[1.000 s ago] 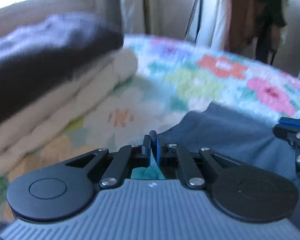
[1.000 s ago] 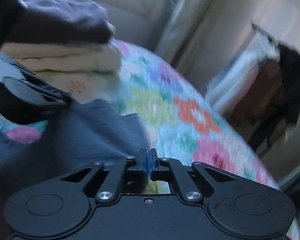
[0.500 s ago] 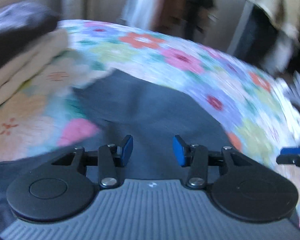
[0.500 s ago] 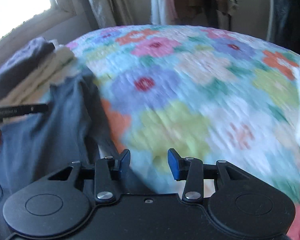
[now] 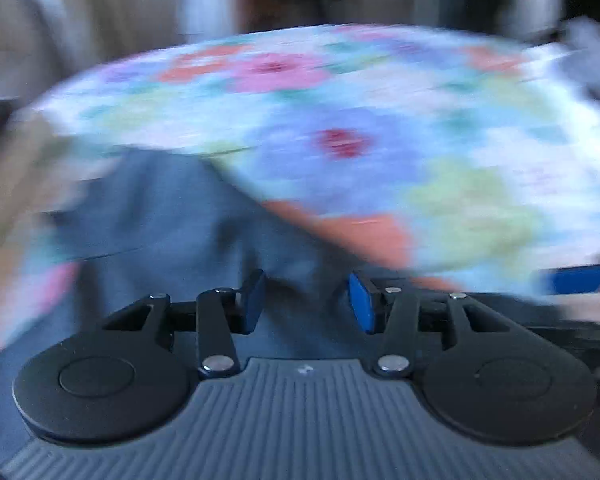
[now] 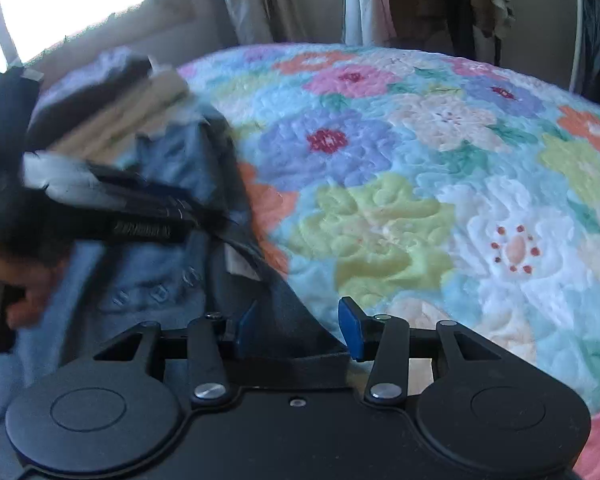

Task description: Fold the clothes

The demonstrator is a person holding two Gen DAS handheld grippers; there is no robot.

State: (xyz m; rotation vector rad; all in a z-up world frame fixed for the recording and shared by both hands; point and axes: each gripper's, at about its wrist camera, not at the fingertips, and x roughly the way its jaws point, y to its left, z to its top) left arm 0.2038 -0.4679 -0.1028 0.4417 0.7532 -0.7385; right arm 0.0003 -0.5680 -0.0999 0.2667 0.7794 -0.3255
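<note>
A blue-grey garment lies spread on the floral quilt, with its dark right edge running toward my right gripper. That gripper's jaws are opening; the garment's edge shows in the gap, but the blue pads do not press on it. In the blurred left wrist view, my left gripper hovers over the same garment. Its jaws are opening too, with only cloth lying beneath. The left gripper and the hand holding it appear at the left of the right wrist view.
A stack of folded clothes, dark on top and cream below, sits at the far left of the bed by the window. Hanging clothes stand beyond the bed's far edge. The quilt stretches to the right.
Both grippers went from shut on the garment's edge to open, letting it go. Both views swung right, away from the folded stack. The garment now lies flat on the quilt.
</note>
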